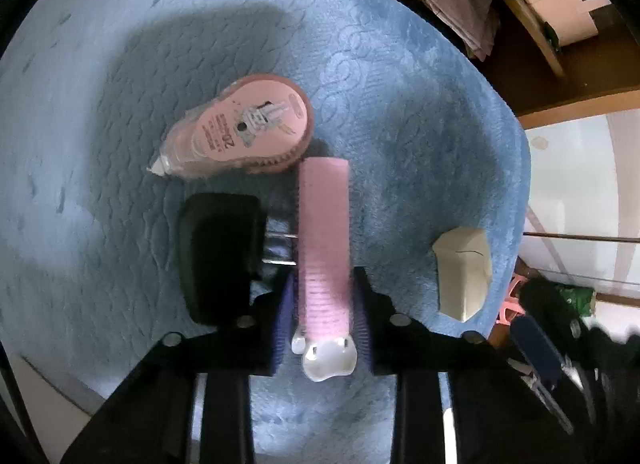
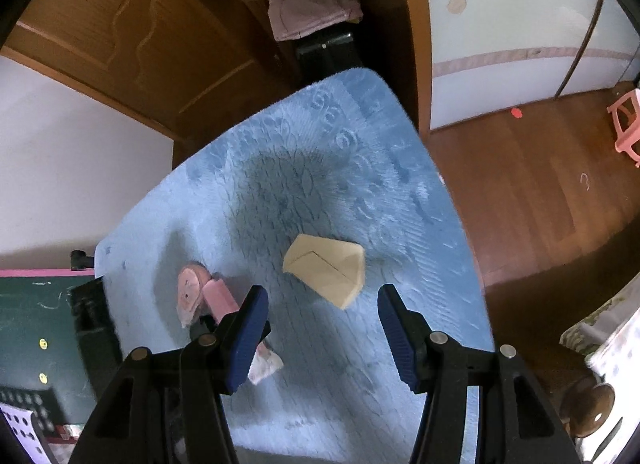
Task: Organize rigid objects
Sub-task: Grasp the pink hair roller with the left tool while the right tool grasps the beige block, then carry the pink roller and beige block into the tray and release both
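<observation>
My left gripper (image 1: 323,316) is shut on a pink ribbed hair roller (image 1: 324,240) with a white clip end, held just above the blue blanket (image 1: 380,111). A pink correction-tape dispenser (image 1: 240,131) lies just beyond the roller's tip. A black plug adapter (image 1: 218,256) lies to its left. A beige box (image 1: 464,274) sits at the right near the blanket's edge. My right gripper (image 2: 322,334) is open and empty above the blanket, with the beige box (image 2: 326,276) just ahead of it. The roller (image 2: 218,300) and the dispenser (image 2: 190,292) show at its left.
The blanket (image 2: 360,167) covers a small table with wooden floor (image 2: 540,191) to the right. A wooden door (image 2: 132,23) and shelves with folded cloth (image 2: 308,11) stand behind. A green chalkboard (image 2: 36,324) is at the left, a pink stool (image 2: 626,123) far right.
</observation>
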Available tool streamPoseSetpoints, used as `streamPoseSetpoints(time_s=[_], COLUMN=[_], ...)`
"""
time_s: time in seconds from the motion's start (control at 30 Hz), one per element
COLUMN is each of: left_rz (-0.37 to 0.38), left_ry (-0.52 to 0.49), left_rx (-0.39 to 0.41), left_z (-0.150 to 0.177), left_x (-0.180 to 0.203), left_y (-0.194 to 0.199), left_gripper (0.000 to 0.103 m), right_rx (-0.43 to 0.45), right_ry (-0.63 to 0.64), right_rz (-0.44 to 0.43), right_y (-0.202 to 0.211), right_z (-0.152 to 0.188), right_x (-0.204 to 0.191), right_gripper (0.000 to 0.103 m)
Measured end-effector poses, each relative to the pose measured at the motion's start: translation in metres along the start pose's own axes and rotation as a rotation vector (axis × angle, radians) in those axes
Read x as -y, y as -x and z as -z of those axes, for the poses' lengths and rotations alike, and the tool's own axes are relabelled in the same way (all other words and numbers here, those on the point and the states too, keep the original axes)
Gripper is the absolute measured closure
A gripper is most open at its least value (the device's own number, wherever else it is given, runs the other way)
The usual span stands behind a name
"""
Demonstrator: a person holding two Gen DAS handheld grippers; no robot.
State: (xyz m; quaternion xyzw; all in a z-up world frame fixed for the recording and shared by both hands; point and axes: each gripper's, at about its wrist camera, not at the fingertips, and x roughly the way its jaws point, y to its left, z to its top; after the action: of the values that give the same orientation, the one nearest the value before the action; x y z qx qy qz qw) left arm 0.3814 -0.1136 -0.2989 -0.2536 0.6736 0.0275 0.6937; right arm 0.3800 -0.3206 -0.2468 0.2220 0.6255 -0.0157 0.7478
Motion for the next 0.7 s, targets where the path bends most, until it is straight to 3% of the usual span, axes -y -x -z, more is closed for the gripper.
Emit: streamPoseSetpoints(time_s=[0.37, 0.53, 0.7], left_rz=[0.014, -0.013, 0.008], left_ry=[-0.073, -0.138, -0.191], left_rx=[-0.018, -0.003, -0.008], left_z=[0.0, 0.007, 0.016], left_x=[-0.009, -0.003, -0.004], left_y=[0.004, 0.003, 0.009], left_gripper=[0.077, 0.078, 0.078], right_rx=[-0.059, -0.068, -0.061], right_ry=[-0.054, -0.071, -0.055], right_rz=[0.142, 0.168, 0.166], right_y=[-0.049, -0.058, -0.06], right_z=[-0.013, -0.014, -0.01], right_x=[-0.015, -0.016, -0.019], right_gripper=[0.042, 0.039, 0.04])
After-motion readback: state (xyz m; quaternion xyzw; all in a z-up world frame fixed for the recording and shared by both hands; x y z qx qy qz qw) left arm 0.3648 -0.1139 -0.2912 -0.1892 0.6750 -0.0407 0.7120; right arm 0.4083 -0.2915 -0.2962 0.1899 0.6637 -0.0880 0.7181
